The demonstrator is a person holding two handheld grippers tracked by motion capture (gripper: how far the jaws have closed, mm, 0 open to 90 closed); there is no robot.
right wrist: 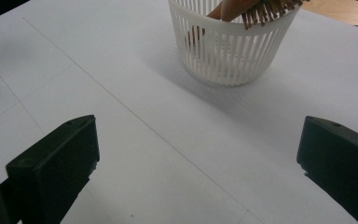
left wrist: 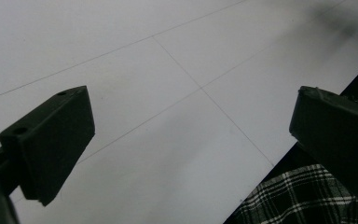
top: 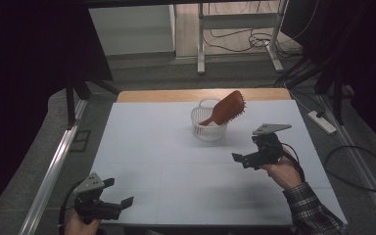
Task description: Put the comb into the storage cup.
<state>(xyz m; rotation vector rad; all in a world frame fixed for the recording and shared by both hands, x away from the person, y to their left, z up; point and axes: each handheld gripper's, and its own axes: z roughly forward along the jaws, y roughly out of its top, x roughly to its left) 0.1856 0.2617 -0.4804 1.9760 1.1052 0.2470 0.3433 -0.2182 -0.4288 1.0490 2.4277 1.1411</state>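
Observation:
A white slatted basket (top: 208, 125) stands right of centre on the far half of the white table top (top: 166, 166). A brown hairbrush (top: 227, 108) rests in it handle down, its bristled head leaning out over the right rim. My right gripper (top: 245, 150) hovers open just to the near right of the basket and holds nothing. In the right gripper view the basket (right wrist: 230, 51) and brush (right wrist: 242, 8) lie ahead of the spread jaws of the right gripper (right wrist: 198, 149). My left gripper (top: 118, 192) is open and empty at the table's near left edge; the left gripper (left wrist: 193, 121) faces bare table.
A wooden strip (top: 200, 94) edges the table's far side. A plaid sleeve (left wrist: 298, 196) is at the near edge. On the floor lie a power strip (top: 323, 122) and cables at the right, and a metal rail (top: 49, 171) at the left.

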